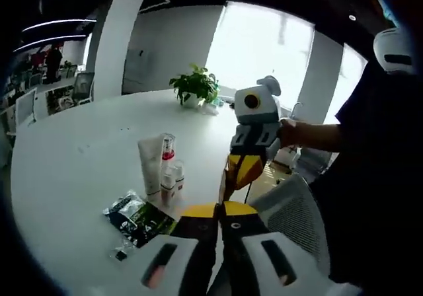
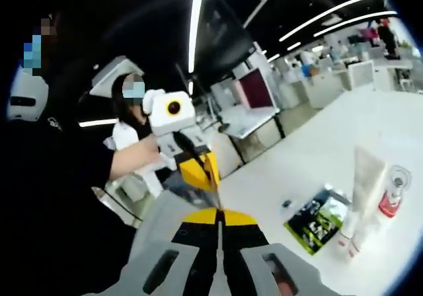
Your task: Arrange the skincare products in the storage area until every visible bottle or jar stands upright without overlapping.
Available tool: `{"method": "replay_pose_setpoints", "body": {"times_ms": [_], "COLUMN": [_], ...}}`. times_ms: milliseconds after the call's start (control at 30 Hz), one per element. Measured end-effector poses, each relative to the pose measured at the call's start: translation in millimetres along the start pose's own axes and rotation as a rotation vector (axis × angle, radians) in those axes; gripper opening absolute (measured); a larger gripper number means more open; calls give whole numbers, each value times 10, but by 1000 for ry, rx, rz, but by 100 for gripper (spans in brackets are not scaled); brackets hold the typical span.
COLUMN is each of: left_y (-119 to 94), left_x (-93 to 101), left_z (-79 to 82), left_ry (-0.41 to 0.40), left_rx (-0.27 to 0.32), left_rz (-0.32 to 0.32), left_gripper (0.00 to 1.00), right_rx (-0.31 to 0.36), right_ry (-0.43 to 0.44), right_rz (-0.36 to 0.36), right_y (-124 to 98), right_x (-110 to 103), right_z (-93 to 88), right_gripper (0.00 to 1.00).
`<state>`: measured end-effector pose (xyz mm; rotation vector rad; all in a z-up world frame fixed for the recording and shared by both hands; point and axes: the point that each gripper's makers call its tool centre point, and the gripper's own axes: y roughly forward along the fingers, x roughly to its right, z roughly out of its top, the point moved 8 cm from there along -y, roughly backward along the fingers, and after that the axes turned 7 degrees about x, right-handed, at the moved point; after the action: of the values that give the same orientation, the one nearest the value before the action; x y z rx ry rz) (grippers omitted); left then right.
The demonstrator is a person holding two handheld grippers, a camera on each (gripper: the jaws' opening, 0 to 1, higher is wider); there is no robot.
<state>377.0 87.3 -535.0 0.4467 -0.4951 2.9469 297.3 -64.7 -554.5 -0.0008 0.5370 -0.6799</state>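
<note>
Both my claws hover off the edge of the white table [image 1: 79, 157], jaws pressed together, holding nothing.

In the left gripper view my left gripper [image 1: 219, 210] has its yellow tips meeting, and my right gripper [image 1: 236, 177] hangs just ahead of it, tips likewise together. The right gripper view shows my right gripper [image 2: 219, 211] closed, with the left gripper [image 2: 201, 170] near it. The skincare items sit grouped on the table: a pale tube [image 1: 149, 166] upright, a red-capped bottle [image 1: 168, 152] touching it, a small white bottle [image 1: 173, 179] in front, and a dark sachet [image 1: 135, 217] lying flat beside them. A potted plant [image 1: 194, 86] stands well apart.
</note>
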Motion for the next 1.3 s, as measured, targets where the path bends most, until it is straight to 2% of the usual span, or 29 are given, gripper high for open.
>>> {"method": "replay_pose_setpoints", "body": {"times_ms": [67,133,200,267,300,367,433,500,667,1000,1133,1300], "left_y": [-4,-2,-10,-22,-25,-48,-60,-66,-79,-67,-40,14], "left_x": [-26,-56,-123,-175,-193,-290,-355,-430,-631,-984,-1137,-1320], "left_z": [-23,-50,-73,-71,-65,-77,-107,-133,-200,-323,-396,-517], "left_ry": [-19,-34,-67,-110,-136,-180,-195,-228,-317,-440,-510,-562], "left_rx": [6,9,11,39,60,90,90,102,141,168,182,160], "left_rz": [0,-2,9,13,10,18,32,41,66,135,175,226], "left_gripper": [4,4,4,4,4,4,4,4,4,4,4,4], "right_rx": [2,5,-17,-53,-95,-143,-157,-172,-192,-185,-165,-175], "right_ry": [-12,-61,-87,-126,-137,-184,-185,-193,-146,-84,-66,-45], "right_rz": [-9,-39,-79,-128,-166,-175,-179,-182,-213,-263,-319,-384], "right_y": [15,33,44,55,59,85,112,132,154,109,57,-28], "right_x": [19,67,108,162,181,186,183,186,258,346,376,418], "right_z": [-11,-27,-68,-126,-172,-231,-271,-315,-416,-520,-558,-656], "right_gripper": [0,0,0,0,3,14,22,26,43,49,58,71]}}
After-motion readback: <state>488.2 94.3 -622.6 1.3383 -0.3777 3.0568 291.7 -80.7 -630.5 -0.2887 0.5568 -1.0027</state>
